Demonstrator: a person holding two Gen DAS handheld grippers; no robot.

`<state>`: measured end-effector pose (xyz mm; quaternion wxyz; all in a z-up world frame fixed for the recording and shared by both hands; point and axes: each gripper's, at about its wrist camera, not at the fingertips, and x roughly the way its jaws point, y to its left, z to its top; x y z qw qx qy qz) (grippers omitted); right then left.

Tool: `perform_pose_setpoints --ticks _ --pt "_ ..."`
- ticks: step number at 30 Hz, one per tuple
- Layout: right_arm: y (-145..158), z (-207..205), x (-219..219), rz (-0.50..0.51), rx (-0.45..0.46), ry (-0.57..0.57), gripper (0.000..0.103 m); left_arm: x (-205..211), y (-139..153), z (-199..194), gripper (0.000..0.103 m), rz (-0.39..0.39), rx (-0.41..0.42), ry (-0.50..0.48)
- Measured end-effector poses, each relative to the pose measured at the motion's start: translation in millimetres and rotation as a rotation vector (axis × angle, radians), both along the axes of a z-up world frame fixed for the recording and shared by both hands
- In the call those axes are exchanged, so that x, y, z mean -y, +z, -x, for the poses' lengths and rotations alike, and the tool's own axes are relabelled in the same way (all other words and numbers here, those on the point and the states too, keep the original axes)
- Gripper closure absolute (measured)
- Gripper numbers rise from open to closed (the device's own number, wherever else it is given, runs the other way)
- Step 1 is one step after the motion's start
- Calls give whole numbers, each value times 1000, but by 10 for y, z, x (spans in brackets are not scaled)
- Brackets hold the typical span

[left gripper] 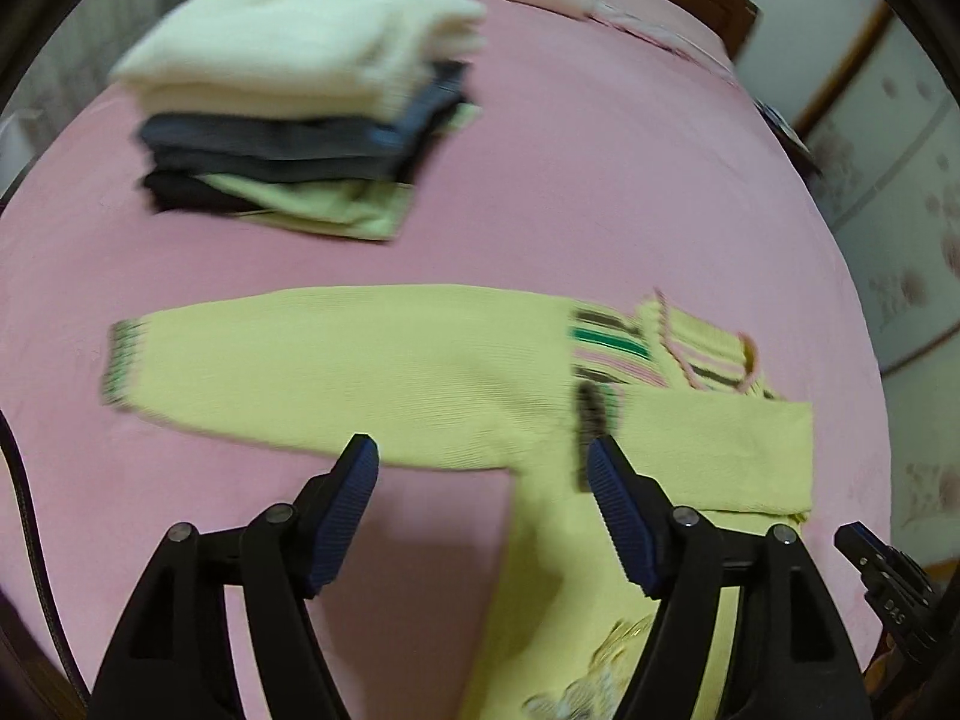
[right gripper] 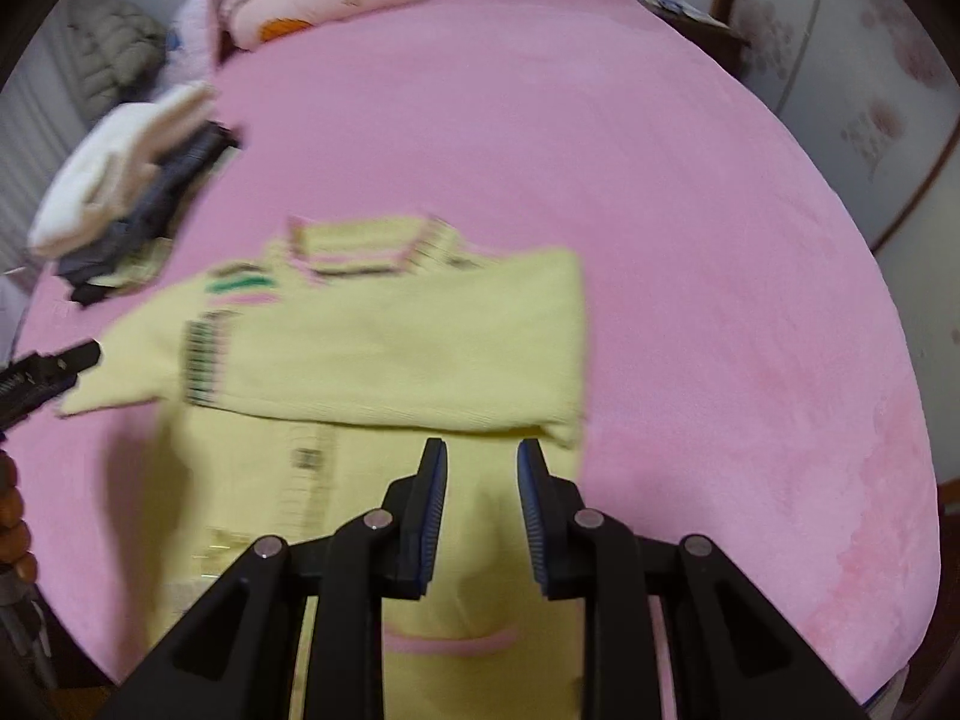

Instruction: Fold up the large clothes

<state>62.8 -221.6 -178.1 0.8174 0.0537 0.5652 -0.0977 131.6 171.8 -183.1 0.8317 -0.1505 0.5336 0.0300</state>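
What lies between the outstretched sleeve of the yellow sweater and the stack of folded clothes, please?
Only bare pink bedsheet lies between the sleeve and the stack of folded clothes. The left wrist view shows it best.

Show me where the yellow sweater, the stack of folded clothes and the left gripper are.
yellow sweater (left gripper: pixel 372 372): left wrist view, on the outstretched sleeve.
stack of folded clothes (left gripper: pixel 288 60): left wrist view, on the white top layer.
left gripper (left gripper: pixel 483 462): left wrist view, midway between its open fingertips.

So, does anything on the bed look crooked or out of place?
Only the folded stack: its layers are offset, with a green piece sticking out at the bottom. The yellow sweater is half folded, one sleeve stretched out, which suits the task.
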Motion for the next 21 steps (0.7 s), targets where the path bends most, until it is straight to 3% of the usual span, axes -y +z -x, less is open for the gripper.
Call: perform_pose_setpoints --ticks 8,10,12,16,21 --pt "522 -318 -916 -87 118 89 77 -680 341 447 20 -28 20 118" --pt "577 -412 -1116 -109 131 99 68 -776 380 493 14 -26 30 139" --pt "591 -494 -1310 -149 141 116 67 -901 394 534 13 -19 35 163" --pt "502 -635 -1740 -175 133 174 67 -1166 248 548 13 -6 26 233" --pt "279 -775 -2132 -184 100 228 66 -1613 -220 502 13 98 17 375"
